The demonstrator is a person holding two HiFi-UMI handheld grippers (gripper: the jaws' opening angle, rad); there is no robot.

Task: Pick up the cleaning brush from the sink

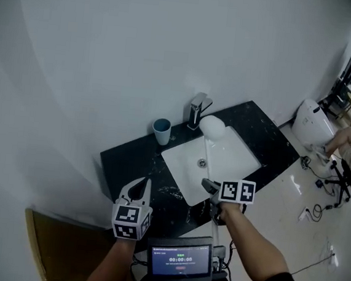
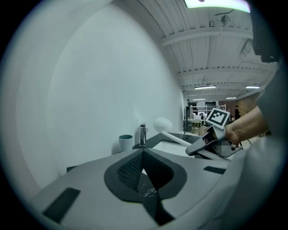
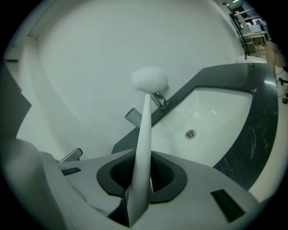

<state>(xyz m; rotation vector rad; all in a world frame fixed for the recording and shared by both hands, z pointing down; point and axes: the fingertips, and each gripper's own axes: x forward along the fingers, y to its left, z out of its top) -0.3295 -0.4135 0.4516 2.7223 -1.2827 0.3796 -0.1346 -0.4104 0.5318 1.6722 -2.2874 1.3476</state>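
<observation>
The cleaning brush [image 1: 212,127] has a round white head and a long white handle. It is lifted above the white sink [image 1: 239,156], head up near the tap [image 1: 197,110]. My right gripper [image 1: 210,187] is shut on the lower end of the handle, over the sink's front edge. In the right gripper view the handle [image 3: 144,134] rises from between the pads of the right gripper [image 3: 141,174] to the brush head [image 3: 149,78]. My left gripper [image 1: 138,192] hovers over the black counter [image 1: 124,163] left of the sink, jaws together with nothing between them. The left gripper view shows the left gripper [image 2: 144,170] and the brush [image 2: 163,124].
A blue-rimmed cup [image 1: 161,131] stands on the counter left of the tap. A white wall runs behind the counter. A toilet [image 1: 310,122] and floor cables [image 1: 317,209] lie to the right. A small screen [image 1: 180,259] hangs below my hands.
</observation>
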